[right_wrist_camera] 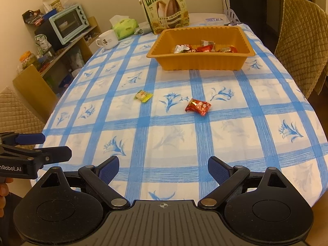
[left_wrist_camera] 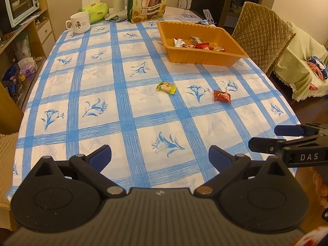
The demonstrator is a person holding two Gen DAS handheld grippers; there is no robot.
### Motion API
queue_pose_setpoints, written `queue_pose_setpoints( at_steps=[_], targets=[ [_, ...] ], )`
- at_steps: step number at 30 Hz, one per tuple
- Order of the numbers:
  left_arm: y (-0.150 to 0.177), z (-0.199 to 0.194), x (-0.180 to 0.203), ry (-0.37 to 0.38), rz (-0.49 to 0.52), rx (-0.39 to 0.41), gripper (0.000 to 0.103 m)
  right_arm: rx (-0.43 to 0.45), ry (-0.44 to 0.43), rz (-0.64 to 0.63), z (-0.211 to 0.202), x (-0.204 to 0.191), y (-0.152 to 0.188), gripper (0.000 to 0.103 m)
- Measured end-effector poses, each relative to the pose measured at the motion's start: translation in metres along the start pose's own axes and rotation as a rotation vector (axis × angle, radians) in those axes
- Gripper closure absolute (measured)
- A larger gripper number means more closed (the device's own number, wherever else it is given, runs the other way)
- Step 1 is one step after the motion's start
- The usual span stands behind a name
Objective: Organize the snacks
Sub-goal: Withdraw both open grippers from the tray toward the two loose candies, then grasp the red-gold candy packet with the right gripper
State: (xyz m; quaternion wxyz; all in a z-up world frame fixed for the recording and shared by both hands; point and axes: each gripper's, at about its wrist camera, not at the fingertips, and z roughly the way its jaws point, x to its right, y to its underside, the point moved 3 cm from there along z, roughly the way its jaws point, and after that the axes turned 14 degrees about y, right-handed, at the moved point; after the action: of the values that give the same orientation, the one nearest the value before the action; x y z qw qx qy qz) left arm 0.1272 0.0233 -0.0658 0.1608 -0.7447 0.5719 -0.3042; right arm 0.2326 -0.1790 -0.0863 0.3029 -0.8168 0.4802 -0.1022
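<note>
The left tongs [left_wrist_camera: 160,158] are standing wide apart at the bottom of the left wrist view, with nothing between the blue pads, hanging over the near edge of the surface [left_wrist_camera: 114,78] and its blue-checked floral cloth. The right tongs [right_wrist_camera: 163,169] are likewise spread apart and empty at the bottom of the right wrist view; they are also showing at the right edge of the left wrist view, and the left tongs are showing at the left edge of the right wrist view.

Two loose snacks are lying on the cloth near the middle of each frame: a yellow-green wrapped snack [left_wrist_camera: 166,87] and, to its right and well apart from it, a red wrapped snack [left_wrist_camera: 222,96]. Both are lying well beyond either pair of tongs. Further up the frame, an orange tray [left_wrist_camera: 205,58] is sitting on the surface and holding several wrapped snacks, mostly red. Behind it, a tall sunflower-seed bag [left_wrist_camera: 148,0] is standing upright. In the upper left, a white mug [left_wrist_camera: 79,23] is sitting beside a green tissue pack [left_wrist_camera: 96,9].
</note>
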Motion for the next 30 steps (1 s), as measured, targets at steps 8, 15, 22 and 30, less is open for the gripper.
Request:
queue_pose_setpoints(
  at_steps=[8, 15, 22, 30],
  targets=[
    [-0.011, 0.02, 0.002, -0.008, -0.019, -0.003, 0.003, -0.007, -0.004, -0.02, 0.016, 0.012, -0.012, 0.01],
    [-0.025, 0.039, 0.005, -0.001, -0.014, 0.02, 0.004, -0.004, -0.013, -0.046, 0.031, 0.021, -0.024, 0.01],
    [-0.041, 0.061, 0.002, -0.003, 0.007, 0.035, 0.008, 0.022, -0.034, -0.078, 0.051, 0.03, -0.041, 0.01],
    [-0.055, 0.09, -0.002, -0.006, 0.013, 0.016, 0.016, 0.059, -0.055, -0.158, 0.083, 0.035, -0.058, 0.017]
  ],
)
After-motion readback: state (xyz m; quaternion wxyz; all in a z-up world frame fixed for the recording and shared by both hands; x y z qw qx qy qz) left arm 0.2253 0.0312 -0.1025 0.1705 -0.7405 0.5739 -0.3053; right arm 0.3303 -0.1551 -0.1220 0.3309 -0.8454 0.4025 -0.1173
